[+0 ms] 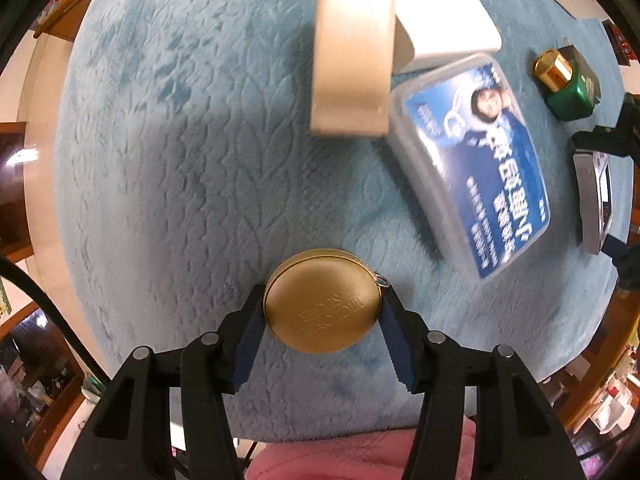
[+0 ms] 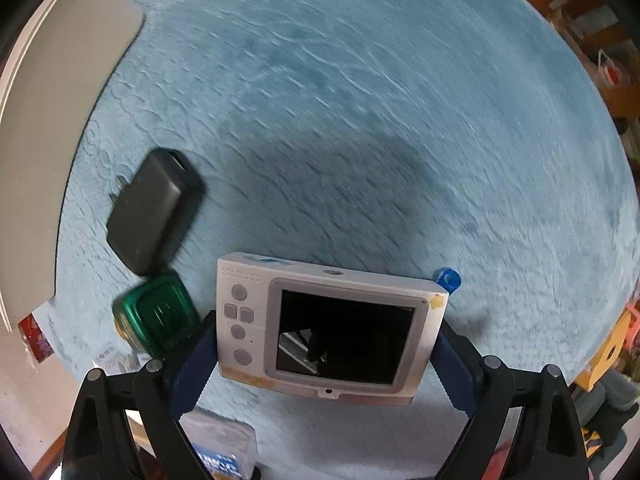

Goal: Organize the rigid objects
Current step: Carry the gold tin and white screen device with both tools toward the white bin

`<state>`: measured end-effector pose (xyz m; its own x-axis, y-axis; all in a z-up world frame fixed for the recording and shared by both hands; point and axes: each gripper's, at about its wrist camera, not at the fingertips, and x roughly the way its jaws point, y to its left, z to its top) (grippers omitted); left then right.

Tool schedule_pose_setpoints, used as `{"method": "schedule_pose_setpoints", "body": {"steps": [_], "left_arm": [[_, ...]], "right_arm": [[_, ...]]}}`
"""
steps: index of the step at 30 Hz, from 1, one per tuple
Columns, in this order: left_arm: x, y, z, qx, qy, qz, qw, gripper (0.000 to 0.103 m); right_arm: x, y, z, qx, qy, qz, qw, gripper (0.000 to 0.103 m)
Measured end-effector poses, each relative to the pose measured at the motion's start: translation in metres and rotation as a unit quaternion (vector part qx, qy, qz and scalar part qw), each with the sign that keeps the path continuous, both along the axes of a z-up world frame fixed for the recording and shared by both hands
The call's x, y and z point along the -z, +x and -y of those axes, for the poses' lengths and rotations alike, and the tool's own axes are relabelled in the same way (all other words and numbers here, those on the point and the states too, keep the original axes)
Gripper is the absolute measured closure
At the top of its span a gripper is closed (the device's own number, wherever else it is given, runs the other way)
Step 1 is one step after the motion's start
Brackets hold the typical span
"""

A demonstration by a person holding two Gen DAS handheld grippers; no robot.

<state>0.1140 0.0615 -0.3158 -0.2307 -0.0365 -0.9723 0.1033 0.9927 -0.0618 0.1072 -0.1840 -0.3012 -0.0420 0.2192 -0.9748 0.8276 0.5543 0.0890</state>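
Note:
My left gripper [image 1: 323, 295] is shut on a round gold tin [image 1: 322, 304]; both blue pads press its sides just above the blue plush mat [image 1: 180, 160]. My right gripper [image 2: 326, 320] is shut on a white handheld device with a dark screen and grey buttons [image 2: 244, 308], one pad on each short side. The device stays sharp while the mat [image 2: 400, 100] behind it is blurred. In the left wrist view the right gripper and the device's edge [image 1: 596, 200] show at the far right.
On the mat lie a beige block [image 1: 352, 56], a white box [image 1: 436, 12], a clear plastic case with a blue label [image 1: 472, 168] and a green bottle with a gold cap [image 1: 564, 84]. A black charger [image 2: 156, 212] lies next to the green bottle [image 2: 160, 316]. Wooden furniture surrounds the mat.

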Motion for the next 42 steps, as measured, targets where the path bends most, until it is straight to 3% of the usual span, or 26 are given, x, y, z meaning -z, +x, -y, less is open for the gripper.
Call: {"method": "schedule_pose_setpoints", "body": {"steps": [10, 22, 35, 42], "left_arm": [[0.008, -0.027, -0.019, 0.009, 0.008, -0.022, 0.9997, 0.044], [-0.015, -0.045, -0.033, 0.026, -0.011, -0.017, 0.9995, 0.044], [-0.071, -0.036, -0.014, 0.107, -0.011, 0.022, 0.9939, 0.044], [-0.121, -0.017, 0.009, 0.139, -0.017, 0.068, 0.9878, 0.044]], "right_arm": [[0.012, -0.064, -0.001, 0.037, 0.062, -0.023, 0.997, 0.008], [-0.002, -0.125, -0.027, -0.022, 0.047, -0.031, 0.998, 0.008], [-0.078, -0.147, -0.061, -0.108, 0.032, 0.061, 0.992, 0.008], [-0.123, -0.107, -0.03, -0.147, 0.023, 0.116, 0.982, 0.008]]}}
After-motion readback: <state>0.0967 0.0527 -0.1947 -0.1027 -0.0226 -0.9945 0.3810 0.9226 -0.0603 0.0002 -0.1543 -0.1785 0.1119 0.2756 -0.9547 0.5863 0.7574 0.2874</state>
